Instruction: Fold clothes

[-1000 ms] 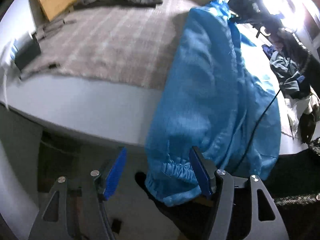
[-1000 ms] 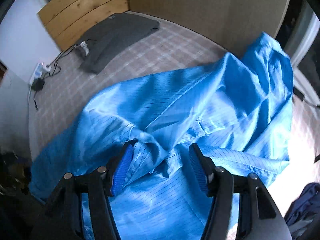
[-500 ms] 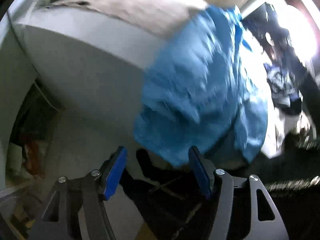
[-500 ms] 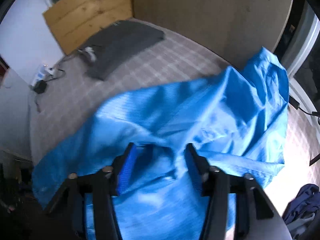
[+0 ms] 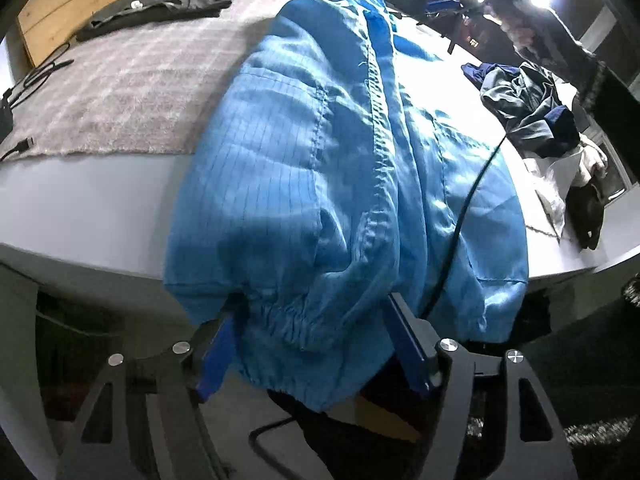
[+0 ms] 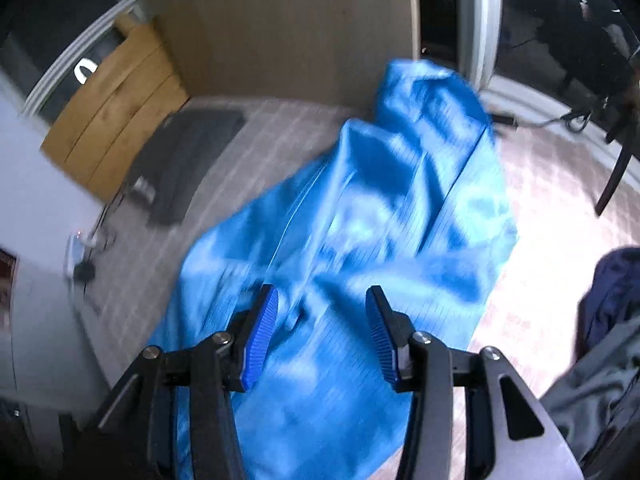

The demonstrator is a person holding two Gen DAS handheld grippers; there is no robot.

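A bright blue garment [image 5: 320, 152] lies across the table and hangs over its near edge; its elastic cuff [image 5: 280, 316] hangs between the blue pads of my left gripper [image 5: 310, 344]. The jaws stand wide, one on each side of the cuff, not clamped. In the right wrist view the same blue garment [image 6: 360, 220] is spread over the checked cloth. My right gripper [image 6: 320, 332] is open and hovers just above the fabric, holding nothing.
A checked grey cloth [image 5: 120, 92] covers the table. A folded dark garment [image 5: 160, 4] lies at the far left by a wooden board [image 6: 112, 120]. A pile of dark clothes [image 5: 532, 108] sits at the right. A black cable [image 5: 464, 216] crosses the blue garment. Cables and a charger [image 6: 80, 256] lie at the left edge.
My left gripper dipped below the table edge, then came back up so the hanging cuff lies between its jaws. My right gripper rose and pulled back from the fabric, staying open.
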